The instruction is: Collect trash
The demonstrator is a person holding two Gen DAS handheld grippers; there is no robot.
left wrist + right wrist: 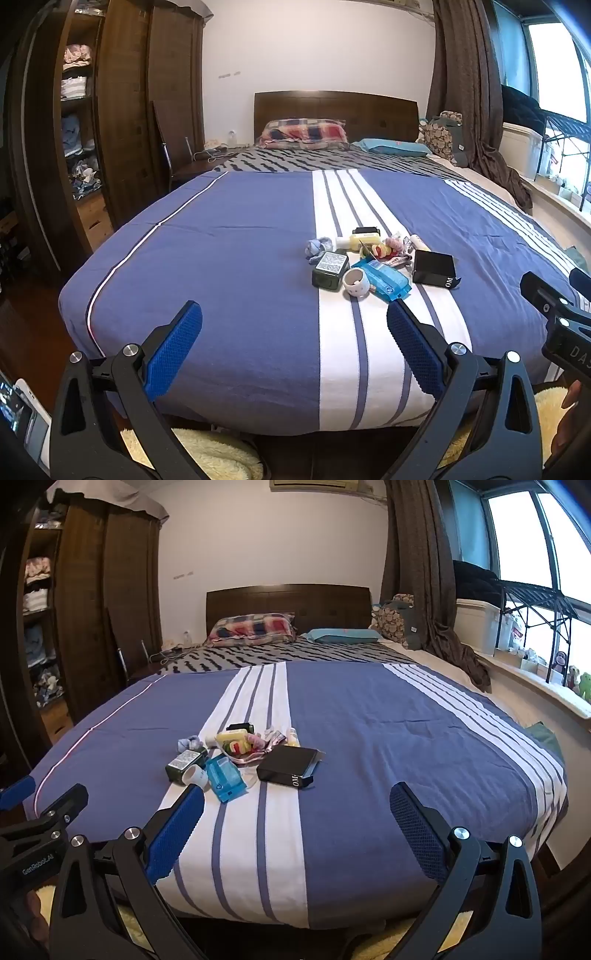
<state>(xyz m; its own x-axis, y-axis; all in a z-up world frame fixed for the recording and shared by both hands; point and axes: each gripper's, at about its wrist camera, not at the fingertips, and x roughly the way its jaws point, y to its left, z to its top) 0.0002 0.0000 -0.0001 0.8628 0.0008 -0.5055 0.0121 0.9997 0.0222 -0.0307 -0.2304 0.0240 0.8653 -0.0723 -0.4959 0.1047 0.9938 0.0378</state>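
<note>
I have collected nothing yet: my left gripper [294, 334] and right gripper [297, 818] both gape wide and empty, while the small mixed trash pile [373, 264] lies on the blue-and-white striped bedspread [236, 236].

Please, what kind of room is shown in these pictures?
It is most likely a bedroom in a home. A large bed with a blue striped cover fills the view, with pillows against a wooden headboard. An open wardrobe holds folded clothes, and curtains hang beside the window.
</note>
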